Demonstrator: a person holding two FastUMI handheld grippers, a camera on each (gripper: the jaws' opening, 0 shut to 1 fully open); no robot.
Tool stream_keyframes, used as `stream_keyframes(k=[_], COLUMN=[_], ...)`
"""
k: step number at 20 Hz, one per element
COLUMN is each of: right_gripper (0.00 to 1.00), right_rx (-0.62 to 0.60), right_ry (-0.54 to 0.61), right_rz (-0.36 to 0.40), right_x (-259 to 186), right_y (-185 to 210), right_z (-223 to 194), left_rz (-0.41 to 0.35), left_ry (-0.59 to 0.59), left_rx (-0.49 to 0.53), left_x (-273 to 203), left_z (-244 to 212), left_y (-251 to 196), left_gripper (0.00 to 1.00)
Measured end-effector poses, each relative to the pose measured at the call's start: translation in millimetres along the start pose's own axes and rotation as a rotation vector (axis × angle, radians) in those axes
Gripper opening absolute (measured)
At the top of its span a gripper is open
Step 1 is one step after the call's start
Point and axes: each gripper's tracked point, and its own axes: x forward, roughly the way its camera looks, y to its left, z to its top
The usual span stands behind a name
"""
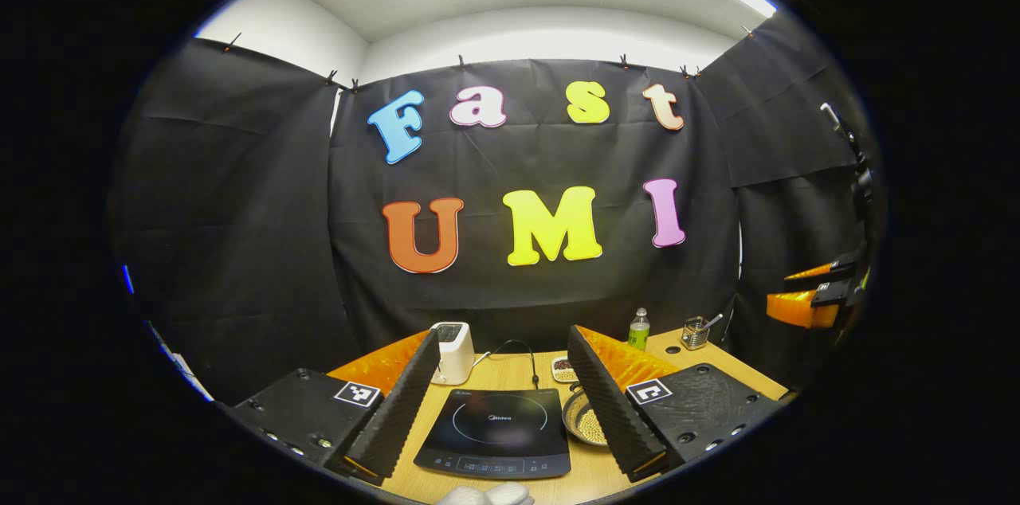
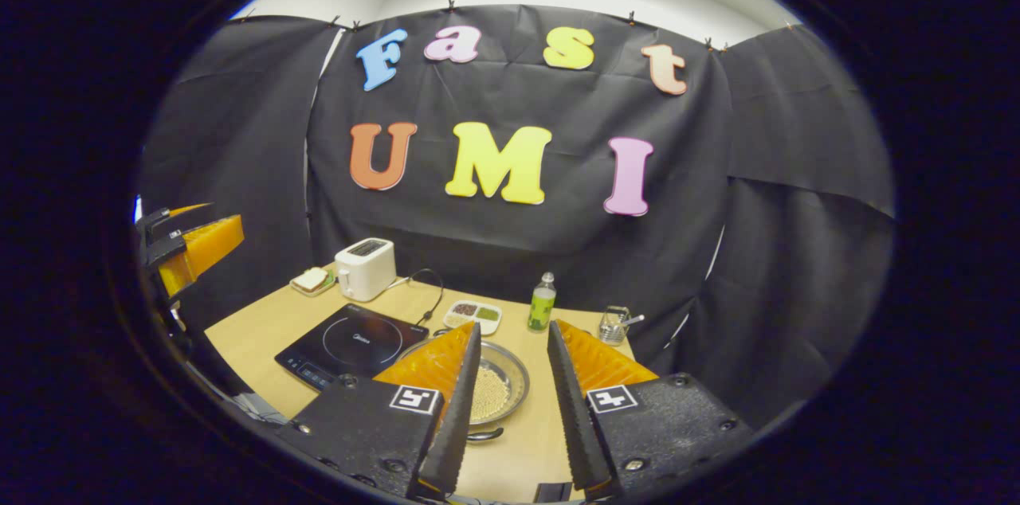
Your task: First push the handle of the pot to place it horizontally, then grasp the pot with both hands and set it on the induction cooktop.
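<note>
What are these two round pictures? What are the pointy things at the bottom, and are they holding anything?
A person holds grabbing tongs in each hand, each carrying a camera. One picture looks along the left tongs, the other along the right tongs. Both are open and hold nothing. On the wooden table lie a black induction cooktop, a metal pot with small pale beads inside, a white toaster, a green bottle and a little dish of snacks. The pot sits beside the cooktop, not yet on it.

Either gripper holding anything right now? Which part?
Nothing held. Left gripper and right gripper both hang open above the table; the pot sits untouched beside the induction cooktop.
</note>
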Motion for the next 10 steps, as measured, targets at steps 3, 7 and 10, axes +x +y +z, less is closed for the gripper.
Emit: stream_keyframes(k=[3,7,10], right_gripper=[0.37,0.12,0.04], right_rx=[-0.040,-0.091,-0.129], right_ry=[0.086,0.218,0.309], right_rz=[0.063,0.156,0.220], right_x=[14.6,37.3,52.1], right_y=[19.1,49.0,66.6], right_z=[-29.2,-79.1,-117.7], left_rz=[0.018,0.045,0.069], left_ry=[0.008,0.014,0.026], left_rx=[-0.014,-0.030,-0.032], left_x=[-4.1,-8.9,-13.0], left_z=[-3.9,-7.1,-10.9], left_y=[2.5,7.3,13.0], left_gripper=[0.96,0.96,0.96])
